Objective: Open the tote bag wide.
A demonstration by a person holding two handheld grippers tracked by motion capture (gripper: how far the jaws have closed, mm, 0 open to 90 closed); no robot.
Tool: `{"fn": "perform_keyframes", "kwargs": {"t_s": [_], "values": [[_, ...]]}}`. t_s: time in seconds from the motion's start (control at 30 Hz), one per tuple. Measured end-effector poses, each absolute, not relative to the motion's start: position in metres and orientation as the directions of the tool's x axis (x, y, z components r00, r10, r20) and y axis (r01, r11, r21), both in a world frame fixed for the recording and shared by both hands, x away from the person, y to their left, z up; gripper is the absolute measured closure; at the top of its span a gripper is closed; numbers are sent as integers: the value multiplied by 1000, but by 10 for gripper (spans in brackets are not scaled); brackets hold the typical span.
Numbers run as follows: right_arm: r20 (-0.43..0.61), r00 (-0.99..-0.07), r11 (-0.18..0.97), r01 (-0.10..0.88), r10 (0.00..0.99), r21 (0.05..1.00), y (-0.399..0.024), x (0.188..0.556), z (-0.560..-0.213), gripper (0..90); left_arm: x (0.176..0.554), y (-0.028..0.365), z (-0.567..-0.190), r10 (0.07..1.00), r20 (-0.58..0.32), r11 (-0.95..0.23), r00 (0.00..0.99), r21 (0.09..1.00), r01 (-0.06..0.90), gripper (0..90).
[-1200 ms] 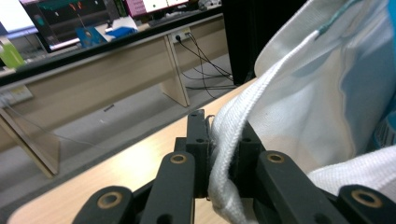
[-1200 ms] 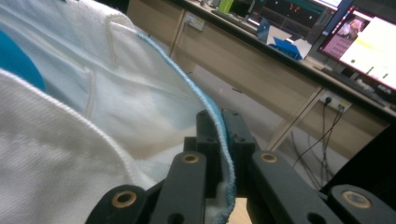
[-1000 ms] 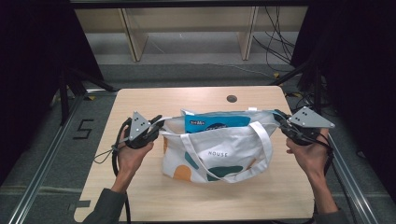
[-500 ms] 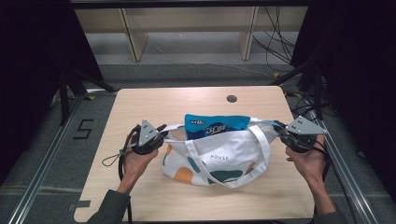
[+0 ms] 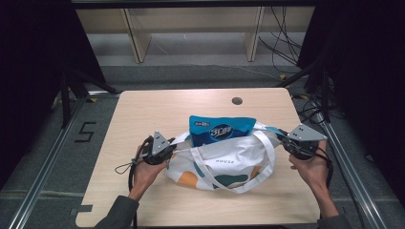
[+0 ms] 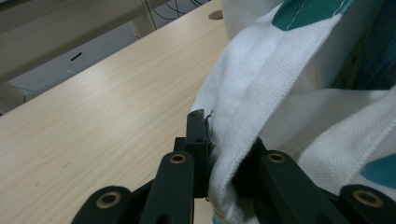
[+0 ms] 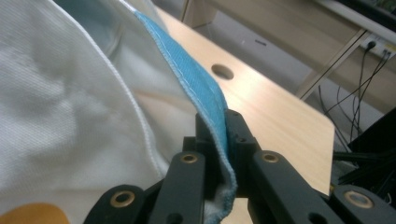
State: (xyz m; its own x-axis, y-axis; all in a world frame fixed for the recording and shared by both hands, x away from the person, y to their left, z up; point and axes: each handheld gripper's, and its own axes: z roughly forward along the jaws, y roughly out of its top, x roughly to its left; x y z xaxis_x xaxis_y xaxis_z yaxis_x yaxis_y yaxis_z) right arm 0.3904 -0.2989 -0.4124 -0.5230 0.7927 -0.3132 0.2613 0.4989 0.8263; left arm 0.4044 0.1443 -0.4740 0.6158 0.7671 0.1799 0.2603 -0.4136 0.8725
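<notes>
A white tote bag (image 5: 229,164) with teal and orange shapes lies at the middle front of the table, its mouth facing away from the person. A blue snack packet (image 5: 222,129) pokes out of that mouth. My left gripper (image 5: 168,149) is shut on the bag's left edge (image 6: 224,168), the white cloth pinched between its jaws. My right gripper (image 5: 285,140) is shut on the bag's right edge, clamping a blue cloth hem (image 7: 208,100). A white strap (image 5: 261,169) loops over the bag's front.
The wooden table (image 5: 143,114) has a round cable hole (image 5: 237,101) near its far edge. Metal rails (image 5: 43,167) run along both sides. Wooden shelf legs and cables (image 5: 282,43) sit on the floor beyond the table.
Both grippers have drawn the bag toward the person and lower onto the table. The blue packet stands out more from the bag's mouth.
</notes>
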Motion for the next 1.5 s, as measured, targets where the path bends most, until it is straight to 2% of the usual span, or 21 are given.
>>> {"fn": "perform_keyframes", "kwargs": {"t_s": [0.33, 0.37, 0.4, 0.67, 0.8, 0.9, 0.97, 1.03, 1.1, 1.13, 1.17, 1.2, 1.23, 1.3, 1.37, 1.4, 1.5], "values": [[-279, -572, 527, 328, 771, 784, -296, 395, -445, 860, 407, 140, -488, 754, 153, -430, 639, 850, 304, 801], [-279, -575, 530, 330, 769, 781, -296, 396, -447, 860, 409, 142, -489, 728, 193, -472, 657, 837, 276, 801], [-279, -583, 538, 335, 763, 773, -296, 396, -450, 860, 409, 140, -492, 732, 174, -460, 659, 840, 288, 801], [-264, -615, 570, 375, 743, 731, -295, 397, -471, 862, 409, 137, -496, 712, 185, -498, 677, 813, 301, 801], [-208, -623, 551, 428, 754, 716, -296, 396, -484, 865, 409, 135, -505, 709, 166, -502, 685, 802, 324, 801], [-220, -639, 575, 423, 737, 700, -295, 397, -491, 868, 409, 135, -510, 719, 146, -486, 679, 804, 343, 802], [-231, -644, 600, 439, 729, 669, -289, 396, -499, 869, 409, 135, -509, 711, 169, -512, 683, 790, 338, 801], [-225, -649, 596, 430, 726, 678, -290, 397, -500, 869, 409, 135, -509, 715, 163, -504, 680, 793, 341, 795], [-214, -647, 585, 434, 732, 685, -292, 398, -500, 868, 410, 137, -507, 717, 173, -511, 675, 790, 339, 706], [-182, -637, 557, 457, 749, 693, -294, 398, -497, 842, 410, 141, -505, 755, 128, -454, 643, 811, 371, 644], [-182, -637, 557, 457, 749, 693, -294, 398, -497, 842, 410, 141, -505, 755, 128, -454, 643, 811, 371, 576], [-197, -614, 550, 462, 764, 696, -295, 396, -490, 742, 410, 145, -501, 757, 138, -462, 639, 805, 373, 531], [-190, -598, 530, 464, 778, 710, -298, 396, -484, 715, 407, 150, -496, 793, 77, -388, 604, 828, 404, 507], [-181, -590, 505, 446, 787, 739, -302, 397, -478, 688, 406, 152, -491, 807, 60, -363, 588, 835, 413, 476], [-123, -550, 417, 448, 826, 791, -310, 395, -462, 652, 402, 156, -480, 822, 39, -333, 569, 843, 423, 420], [-59, -539, 342, 443, 840, 829, -317, 390, -447, 634, 399, 158, -469, 823, 4, -292, 568, 861, 417, 409], [-45, -537, 305, 408, 843, 860, -321, 383, -430, 629, 395, 160, -457, 809, 2, -296, 588, 866, 403, 406]]}}
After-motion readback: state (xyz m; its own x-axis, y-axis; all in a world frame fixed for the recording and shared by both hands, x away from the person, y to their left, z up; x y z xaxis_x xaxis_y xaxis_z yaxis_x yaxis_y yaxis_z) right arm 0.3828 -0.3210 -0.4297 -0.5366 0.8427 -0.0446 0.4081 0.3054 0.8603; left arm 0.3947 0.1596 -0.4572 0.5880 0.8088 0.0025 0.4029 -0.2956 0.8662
